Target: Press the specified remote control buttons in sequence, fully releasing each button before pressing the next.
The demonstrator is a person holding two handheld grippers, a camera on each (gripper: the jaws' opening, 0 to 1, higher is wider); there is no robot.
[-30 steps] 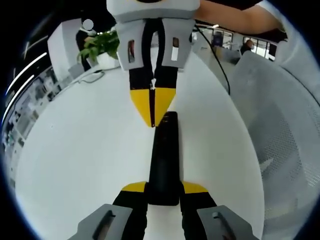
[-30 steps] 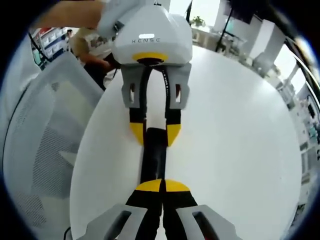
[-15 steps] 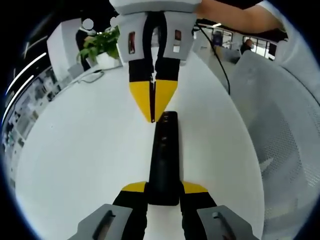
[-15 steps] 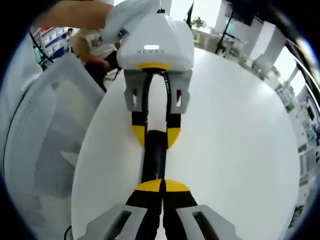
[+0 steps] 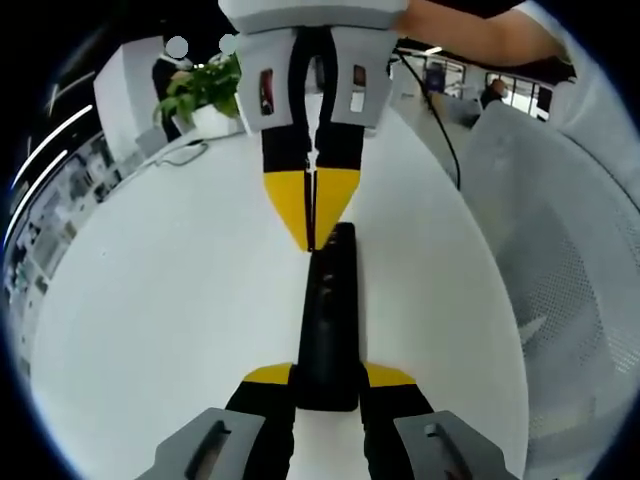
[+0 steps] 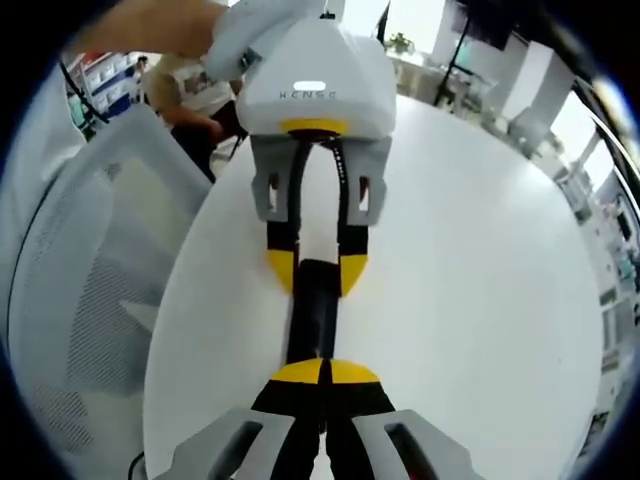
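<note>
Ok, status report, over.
Left gripper clamps remote on the white table. Right gripper shut, tips at remote's far end. Nothing in the way.

The remote (image 5: pixel 328 320) lies on the table (image 5: pixel 160 300) (lengthwise) between left claw (image 5: pixel 327 385) and right claw (image 5: pixel 311 215).

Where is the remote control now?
In the left gripper view the remote lies on the white table, clamped between the left gripper jaws, the shut right gripper at its far end.
</note>
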